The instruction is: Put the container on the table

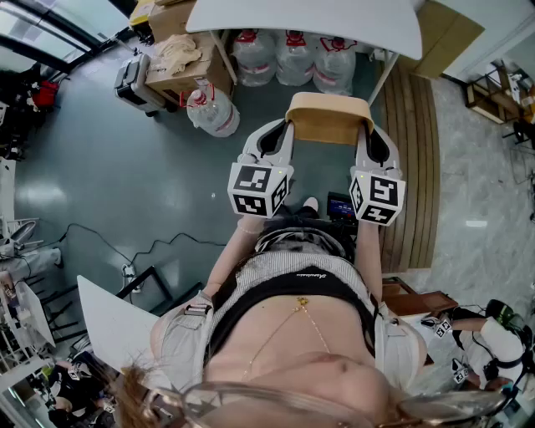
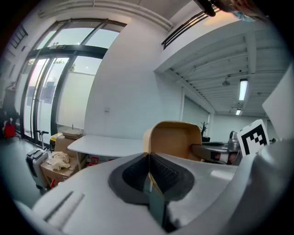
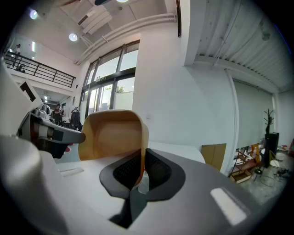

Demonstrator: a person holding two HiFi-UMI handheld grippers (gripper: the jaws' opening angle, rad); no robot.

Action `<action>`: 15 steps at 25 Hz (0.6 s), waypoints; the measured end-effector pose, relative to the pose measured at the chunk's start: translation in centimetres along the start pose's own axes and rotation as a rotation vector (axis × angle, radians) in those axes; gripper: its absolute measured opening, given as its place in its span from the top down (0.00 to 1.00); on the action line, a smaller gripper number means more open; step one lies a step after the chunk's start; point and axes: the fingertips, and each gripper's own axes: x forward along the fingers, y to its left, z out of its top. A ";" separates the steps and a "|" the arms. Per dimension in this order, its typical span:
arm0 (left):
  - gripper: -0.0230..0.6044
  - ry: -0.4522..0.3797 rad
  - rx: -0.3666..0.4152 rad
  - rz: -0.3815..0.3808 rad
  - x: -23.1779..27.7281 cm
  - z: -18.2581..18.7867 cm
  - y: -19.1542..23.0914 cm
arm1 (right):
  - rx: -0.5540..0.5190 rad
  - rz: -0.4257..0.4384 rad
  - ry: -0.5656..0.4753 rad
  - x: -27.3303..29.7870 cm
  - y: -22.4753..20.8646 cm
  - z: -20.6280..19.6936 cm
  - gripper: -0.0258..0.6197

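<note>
In the head view, the tan container (image 1: 328,117) hangs between the left gripper (image 1: 287,127) and right gripper (image 1: 369,131), short of the white table (image 1: 309,21); it should travel level and be over the tabletop before either grip loosens. The left gripper view shows those jaws pinching one side wall. The right gripper view shows the other wall pinched likewise, and no writing is legible.

Open lab-like workspace, white table (image 1: 301,21), water jugs (image 1: 293,57), cardboard boxes (image 1: 191,78), floor cables (image 1: 100,238)
</note>
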 end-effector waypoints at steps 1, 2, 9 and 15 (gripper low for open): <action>0.95 0.000 0.001 0.000 0.2 -0.2 -0.2 | 0.005 0.001 -0.002 0.0 -0.2 -0.2 0.91; 0.95 -0.001 0.003 0.001 0.4 -0.3 -0.3 | 0.011 0.003 -0.004 0.0 -0.4 -0.4 0.90; 0.95 0.002 0.012 0.020 1.7 -0.8 -1.4 | 0.029 0.022 -0.012 0.1 -2.0 -1.2 0.89; 0.95 -0.004 0.007 0.049 2.9 -0.4 -1.8 | 0.022 0.031 -0.011 1.3 -3.3 -0.8 0.90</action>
